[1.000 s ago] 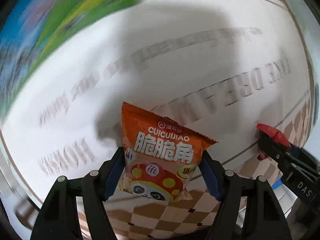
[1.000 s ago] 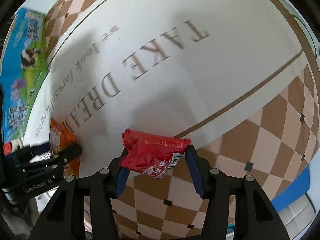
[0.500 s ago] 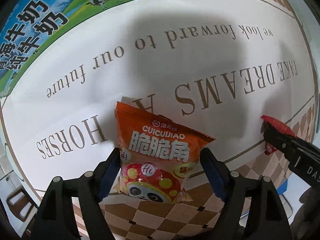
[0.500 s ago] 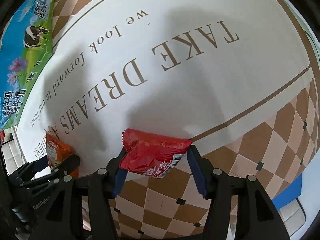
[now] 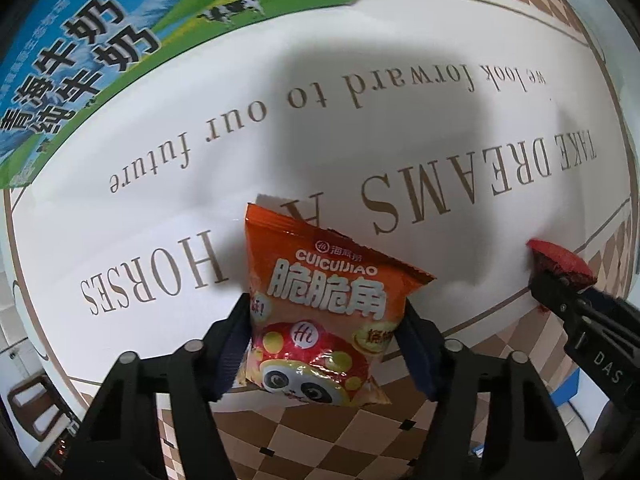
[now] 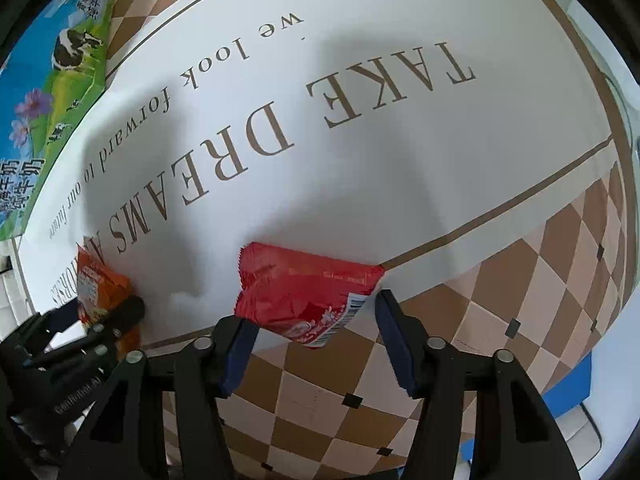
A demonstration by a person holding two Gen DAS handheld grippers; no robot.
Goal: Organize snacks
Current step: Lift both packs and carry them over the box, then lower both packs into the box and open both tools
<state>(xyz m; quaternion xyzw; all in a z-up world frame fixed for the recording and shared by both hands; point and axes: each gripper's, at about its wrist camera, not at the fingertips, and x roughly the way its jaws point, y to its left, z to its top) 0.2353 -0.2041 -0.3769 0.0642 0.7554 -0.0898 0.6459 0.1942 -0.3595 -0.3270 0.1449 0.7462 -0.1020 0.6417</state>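
- Two snack packets sit side by side near the checkered border of the printed tablecloth (image 5: 280, 92), one between each gripper's fingers, which looks like a paired pick-up so both can be sorted at once.
- Left gripper (image 5: 326, 344): its jaws are closing around the orange packet (image 5: 320, 308), pads against the bag's two sides; the bag lies face up, its crimped top pointing away, so the pinch lands on the puffy lower half.
- Right gripper (image 6: 312, 344): its jaws are closing on the red packet (image 6: 304, 296). The left pad meets the wrapper's corner; the right pad looks just clear of the barcode edge, so I judge the grip not yet firm.
- A blue-and-green milk carton (image 5: 120, 28) lies at the cloth's far edge, possibly the place where the snacks get gathered; I cannot tell for sure.
- Risk, as a judgement: slick, air-filled wrappers may slip out if squeezed off-centre.
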